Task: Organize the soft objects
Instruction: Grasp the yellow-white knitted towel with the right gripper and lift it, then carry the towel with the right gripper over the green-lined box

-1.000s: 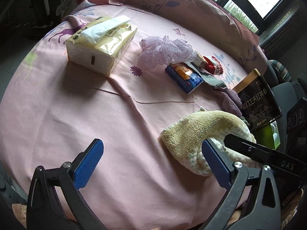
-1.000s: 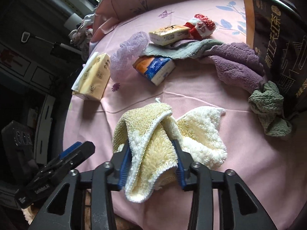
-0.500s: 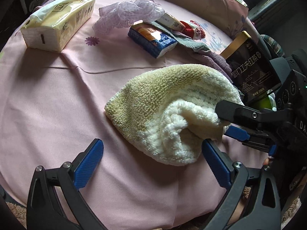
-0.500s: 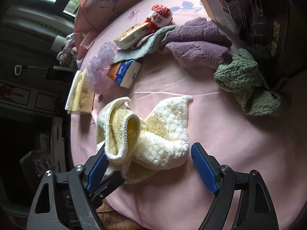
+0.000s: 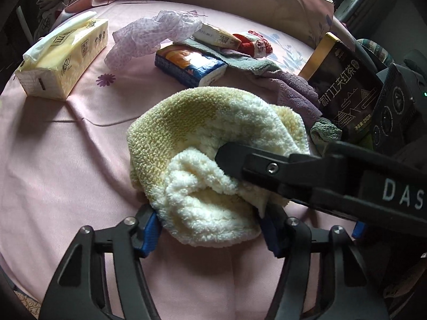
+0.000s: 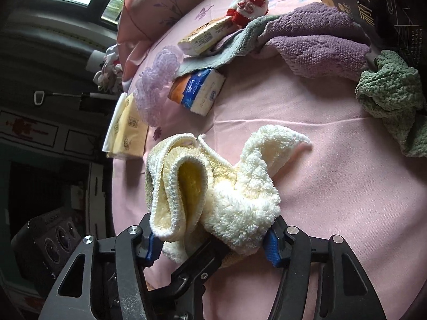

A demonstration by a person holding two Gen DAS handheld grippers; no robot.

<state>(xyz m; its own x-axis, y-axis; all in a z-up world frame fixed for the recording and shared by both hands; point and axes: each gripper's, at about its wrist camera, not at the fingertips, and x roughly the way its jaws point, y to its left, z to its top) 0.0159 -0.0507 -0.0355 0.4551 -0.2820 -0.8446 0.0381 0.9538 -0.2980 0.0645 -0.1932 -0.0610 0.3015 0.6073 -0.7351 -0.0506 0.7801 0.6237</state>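
A cream and yellow towel (image 5: 202, 138) lies bunched on the pink sheet (image 5: 53, 165). My left gripper (image 5: 209, 230) has the towel's near fold between its blue pads, which touch it on both sides as the jaws are closing. One finger of my right gripper (image 5: 240, 160) reaches in from the right and lies across the towel. In the right wrist view my right gripper (image 6: 212, 242) holds another bunch of the same towel (image 6: 240, 194); its jaws are closing too, with the pads pressed into the pile. A left gripper finger (image 6: 197, 264) pokes in beneath.
Behind the towel lie a yellow tissue pack (image 5: 64, 58), lilac mesh (image 5: 152, 34), a blue and orange tissue pack (image 5: 189, 64), a red and white knit piece (image 5: 253, 44), a purple towel (image 6: 320, 45) and a green cloth (image 6: 389, 98). A black tea box (image 5: 347, 98) stands at the right.
The left gripper came in from bare sheet onto the towel and its wide jaws narrowed around it. The right gripper opened, sank, then narrowed on the towel, which is bunched tighter.
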